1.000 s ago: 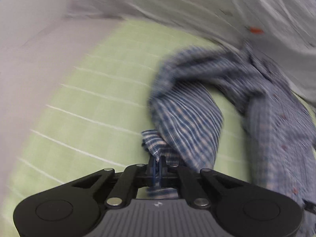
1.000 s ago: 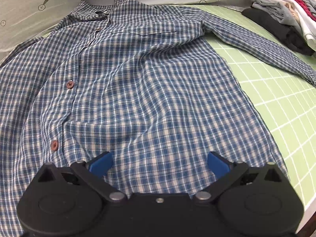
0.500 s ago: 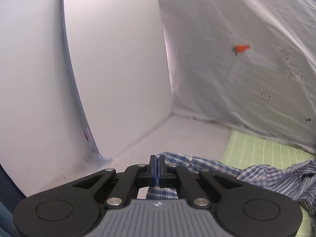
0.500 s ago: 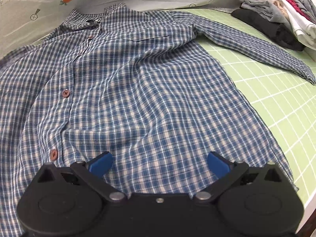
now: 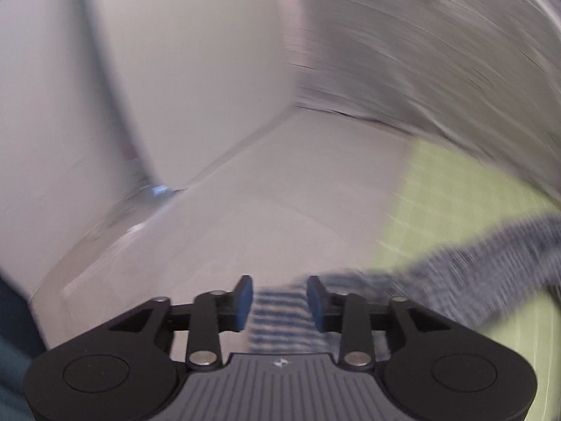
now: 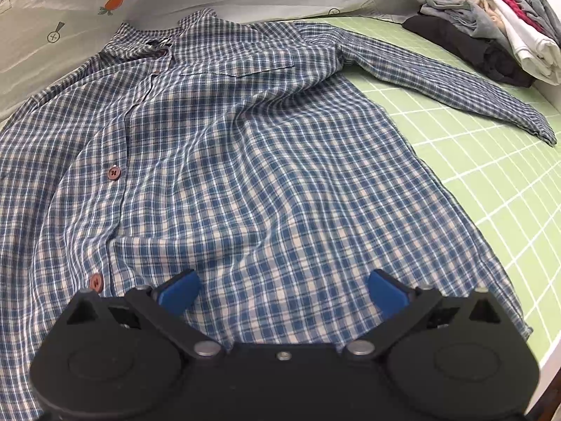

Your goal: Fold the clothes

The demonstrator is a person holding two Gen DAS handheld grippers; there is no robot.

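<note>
A blue-and-white checked shirt (image 6: 245, 161) lies spread, front up, on the green grid mat (image 6: 491, 175), one sleeve (image 6: 448, 87) stretched out to the right. My right gripper (image 6: 280, 291) hovers open over the shirt's lower hem, nothing between its blue pads. In the blurred left wrist view, the other sleeve (image 5: 484, 263) trails in from the right, and its cuff (image 5: 280, 312) lies between the blue pads of my left gripper (image 5: 279, 298). Those jaws are opening and the pads stand apart from the cloth.
A stack of folded clothes (image 6: 498, 28) sits at the mat's far right corner. A pale sheet with a carrot print (image 6: 115, 0) hangs behind the mat. Left of the mat (image 5: 455, 203) are a white tabletop (image 5: 263, 210) and white wall panels (image 5: 175, 70).
My left gripper carried the sleeve cuff out to the left past the mat's edge, then its jaws parted from the cloth. My right gripper stayed open over the hem, barely shifting.
</note>
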